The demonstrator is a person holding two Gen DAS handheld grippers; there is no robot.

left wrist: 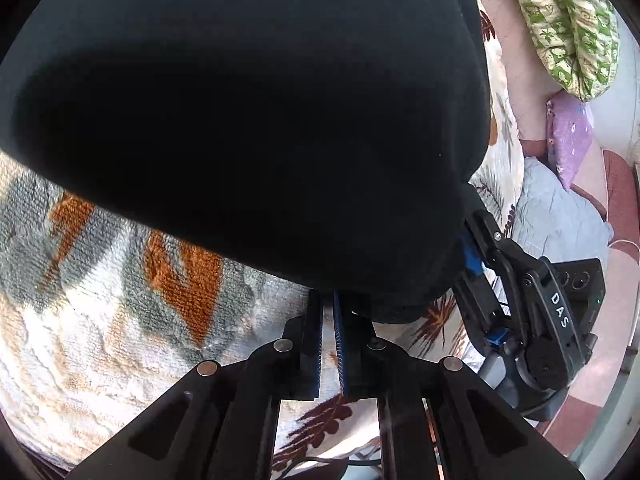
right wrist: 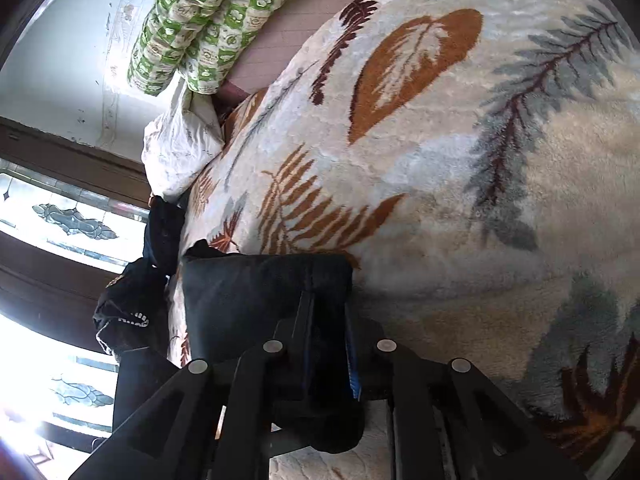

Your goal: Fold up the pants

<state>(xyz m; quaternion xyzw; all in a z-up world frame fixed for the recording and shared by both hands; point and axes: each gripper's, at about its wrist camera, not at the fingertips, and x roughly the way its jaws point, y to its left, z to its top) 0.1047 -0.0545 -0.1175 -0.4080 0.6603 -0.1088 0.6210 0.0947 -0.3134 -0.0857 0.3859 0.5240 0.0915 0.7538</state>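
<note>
The black pants (left wrist: 256,120) hang close in front of the left wrist camera and hide most of that view. My left gripper (left wrist: 328,300) is shut on their lower edge, lifted above the leaf-patterned blanket (left wrist: 100,320). My right gripper (left wrist: 468,256) shows at the right of the left wrist view, shut on the pants' right edge. In the right wrist view my right gripper (right wrist: 328,304) is shut on a folded bundle of the pants (right wrist: 248,300) just above the blanket (right wrist: 440,160).
A green-and-white patterned pillow (right wrist: 200,28) and a white pillow (right wrist: 180,152) lie at the bed's far edge. A purple pillow (left wrist: 568,140) and a grey cloth (left wrist: 552,216) lie at the right. Dark clothes (right wrist: 132,304) are piled by the window (right wrist: 60,220).
</note>
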